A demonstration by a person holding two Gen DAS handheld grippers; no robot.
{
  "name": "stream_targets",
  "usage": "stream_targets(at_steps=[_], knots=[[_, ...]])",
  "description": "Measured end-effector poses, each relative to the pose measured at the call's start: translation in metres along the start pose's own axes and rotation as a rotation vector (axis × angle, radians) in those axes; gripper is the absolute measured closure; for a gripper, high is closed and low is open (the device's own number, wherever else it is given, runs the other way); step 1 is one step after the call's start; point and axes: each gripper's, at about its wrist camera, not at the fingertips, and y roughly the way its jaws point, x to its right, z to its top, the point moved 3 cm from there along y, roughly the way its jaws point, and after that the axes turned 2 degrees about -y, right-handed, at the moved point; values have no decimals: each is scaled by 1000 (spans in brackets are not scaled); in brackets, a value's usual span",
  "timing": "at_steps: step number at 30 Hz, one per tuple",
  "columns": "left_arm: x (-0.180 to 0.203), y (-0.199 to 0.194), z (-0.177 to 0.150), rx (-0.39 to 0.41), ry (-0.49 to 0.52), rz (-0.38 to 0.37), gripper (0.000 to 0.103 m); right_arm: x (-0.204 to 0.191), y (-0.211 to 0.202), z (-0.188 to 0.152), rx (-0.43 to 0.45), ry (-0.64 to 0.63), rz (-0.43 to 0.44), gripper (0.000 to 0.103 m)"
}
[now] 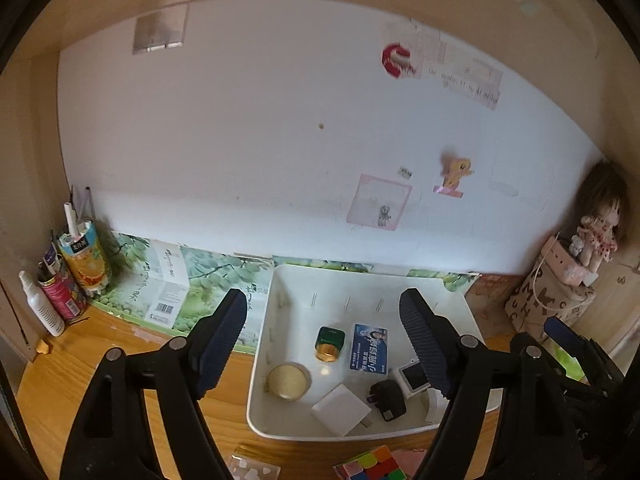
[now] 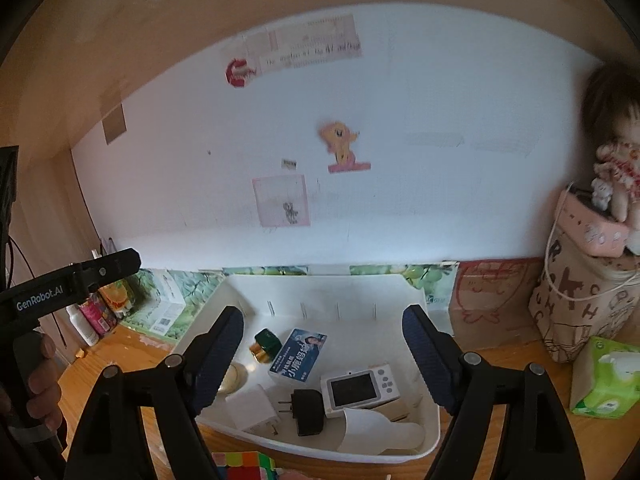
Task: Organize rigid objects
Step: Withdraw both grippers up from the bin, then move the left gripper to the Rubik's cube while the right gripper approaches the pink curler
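Observation:
A white bin (image 1: pixel 260 360) stands on the wooden desk against the wall. In it lie a green jar with a gold lid (image 1: pixel 330 343), a blue printed box (image 1: pixel 370 346), a round gold tin (image 1: pixel 289 381), a white block (image 1: pixel 340 408), a black plug charger (image 1: pixel 387 400) and a small white screen device (image 1: pixel 412 376). The right wrist view also shows a white bottle (image 2: pixel 376 428) lying in the bin (image 2: pixel 320 292) near its front rim. My left gripper (image 1: pixel 324 304) hangs open over the bin, holding nothing. My right gripper (image 2: pixel 323 316) is likewise open and empty above it. A colour cube (image 1: pixel 374 464) sits in front of the bin.
Left of the bin are pen cups (image 1: pixel 84 260) and a white spray bottle (image 1: pixel 40 308). On the right stand a patterned bag (image 2: pixel 580 308) with a doll (image 2: pixel 616 160) on top and a green tissue box (image 2: pixel 604 376). The wall is close behind.

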Motion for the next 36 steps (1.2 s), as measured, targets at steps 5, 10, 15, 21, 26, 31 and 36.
stream_targets(at_steps=[5, 10, 15, 21, 26, 31, 36], knots=[[-10, -22, -3, 19, -12, -2, 21, -10, -22, 2, 38, 4, -30, 20], [-25, -45, -9, 32, -32, -10, 21, -19, -44, 2, 72, -3, -55, 20], [-43, -69, -15, 55, -64, -24, 21, -30, -67, -7, 76, 8, -72, 19], [-69, -90, -30, 24, -86, -34, 21, -49, -93, -31, 67, 28, -95, 19], [-86, -103, -49, -24, -82, -39, 21, -68, -111, -57, 44, 59, -117, 19], [-101, -109, -69, -77, -52, -36, 21, -83, -127, -84, 10, 85, -143, 19], [-111, -107, -85, -152, -71, -50, 21, -91, -141, -106, -18, 81, -183, 19]])
